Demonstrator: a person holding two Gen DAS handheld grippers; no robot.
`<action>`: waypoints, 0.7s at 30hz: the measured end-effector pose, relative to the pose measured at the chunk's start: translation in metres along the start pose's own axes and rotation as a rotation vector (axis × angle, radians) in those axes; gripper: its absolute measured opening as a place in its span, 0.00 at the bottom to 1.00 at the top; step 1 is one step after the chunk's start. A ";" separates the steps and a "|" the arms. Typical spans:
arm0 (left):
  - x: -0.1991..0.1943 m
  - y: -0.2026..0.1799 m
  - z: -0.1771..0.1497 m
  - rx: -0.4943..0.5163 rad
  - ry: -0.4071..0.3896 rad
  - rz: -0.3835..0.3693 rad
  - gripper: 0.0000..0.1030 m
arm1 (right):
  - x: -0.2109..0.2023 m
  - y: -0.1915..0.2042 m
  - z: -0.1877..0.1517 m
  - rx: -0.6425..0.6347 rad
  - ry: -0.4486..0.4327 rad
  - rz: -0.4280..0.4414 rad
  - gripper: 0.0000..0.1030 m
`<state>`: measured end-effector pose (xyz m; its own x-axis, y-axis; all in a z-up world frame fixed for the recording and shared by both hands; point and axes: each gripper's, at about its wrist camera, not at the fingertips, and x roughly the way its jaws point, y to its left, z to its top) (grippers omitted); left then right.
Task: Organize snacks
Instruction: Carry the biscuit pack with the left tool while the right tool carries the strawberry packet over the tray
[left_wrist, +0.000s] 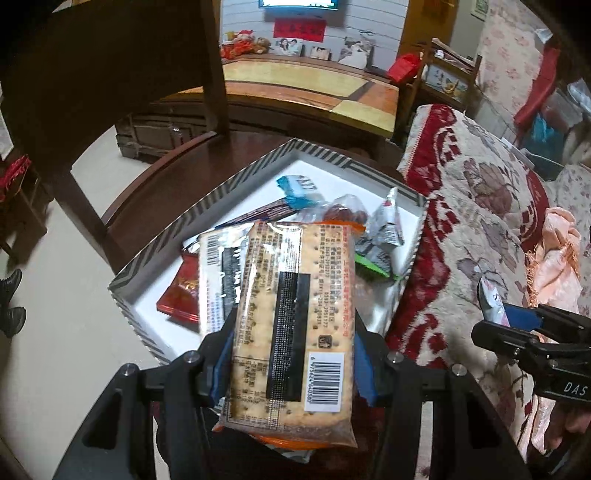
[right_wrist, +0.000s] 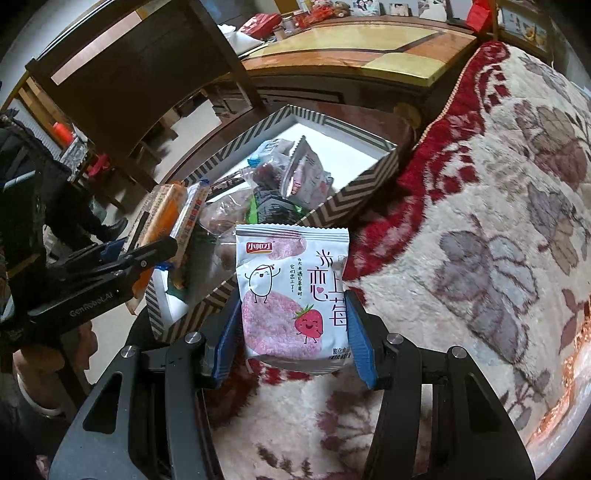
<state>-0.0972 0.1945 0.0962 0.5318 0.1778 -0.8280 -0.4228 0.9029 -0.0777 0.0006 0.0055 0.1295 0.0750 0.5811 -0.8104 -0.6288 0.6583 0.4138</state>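
Note:
My left gripper (left_wrist: 293, 350) is shut on a clear pack of soda crackers (left_wrist: 291, 314), with a second cracker pack (left_wrist: 218, 273) lying against its left side. It holds them over a white box with a striped rim (left_wrist: 207, 206) that contains several snack packets. My right gripper (right_wrist: 295, 332) is shut on a white and pink strawberry snack packet (right_wrist: 291, 295), just in front of the box's near wall (right_wrist: 354, 199). In the right wrist view the left gripper (right_wrist: 147, 254) shows at the left with its cracker packs (right_wrist: 166, 214). The right gripper (left_wrist: 498, 317) shows at the right edge of the left wrist view.
The box stands on a dark round wooden table (left_wrist: 166, 177). A floral red and cream blanket (left_wrist: 461, 221) lies to its right. A wooden chair (left_wrist: 110, 92) stands behind on the left, and a low table (left_wrist: 314, 92) lies beyond. In the box are a blue packet (left_wrist: 299, 188) and a red one (left_wrist: 181, 295).

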 end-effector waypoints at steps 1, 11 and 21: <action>0.001 0.002 0.000 -0.005 0.004 0.002 0.55 | 0.003 0.002 0.002 -0.002 0.004 0.003 0.51; 0.013 0.023 0.001 -0.041 0.027 0.016 0.55 | 0.021 0.022 0.027 -0.039 0.013 0.023 0.51; 0.026 0.033 0.005 -0.056 0.047 0.034 0.55 | 0.048 0.035 0.050 -0.067 0.034 0.028 0.51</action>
<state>-0.0936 0.2307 0.0747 0.4815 0.1884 -0.8559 -0.4816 0.8728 -0.0789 0.0211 0.0805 0.1262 0.0308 0.5816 -0.8129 -0.6806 0.6078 0.4091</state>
